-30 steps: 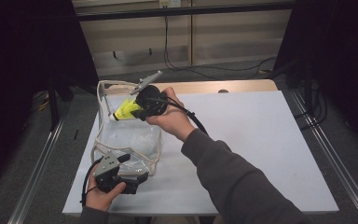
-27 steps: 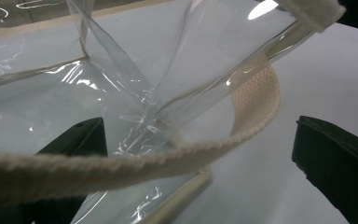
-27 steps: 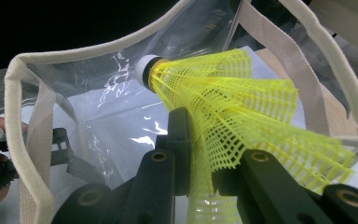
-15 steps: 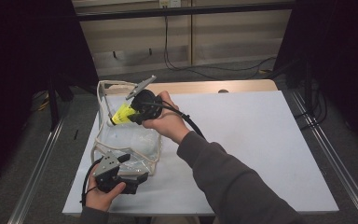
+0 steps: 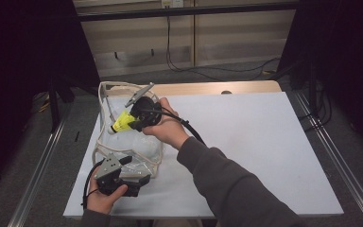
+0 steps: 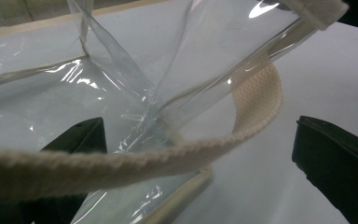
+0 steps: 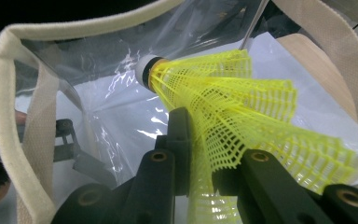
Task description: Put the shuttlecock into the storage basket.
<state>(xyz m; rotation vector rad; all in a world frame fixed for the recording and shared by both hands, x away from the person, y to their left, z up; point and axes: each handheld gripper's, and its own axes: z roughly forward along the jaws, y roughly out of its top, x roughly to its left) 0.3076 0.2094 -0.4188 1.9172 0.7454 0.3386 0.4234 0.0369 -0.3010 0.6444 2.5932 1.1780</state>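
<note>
Right gripper view — tongs (image 7: 200,154) pinch yellow shuttlecock (image 7: 233,102).

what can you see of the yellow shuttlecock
The yellow plastic shuttlecock has a net-like mesh skirt and a white rounded cork tip with a dark band. The right gripper is shut on its skirt, pinching the mesh flat. It points tip-first into the open mouth of the clear plastic tote bag with cream webbing trim.

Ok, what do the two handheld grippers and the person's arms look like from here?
Both grippers are black. The left gripper carries a grey three-cornered plate on top and trails a black cable; its jaws are broad matte black blocks. The right gripper has a round black body, a grey plate and a black cable; its black jaws show brass-coloured screw holes. The right arm wears a dark grey long sleeve.
</note>
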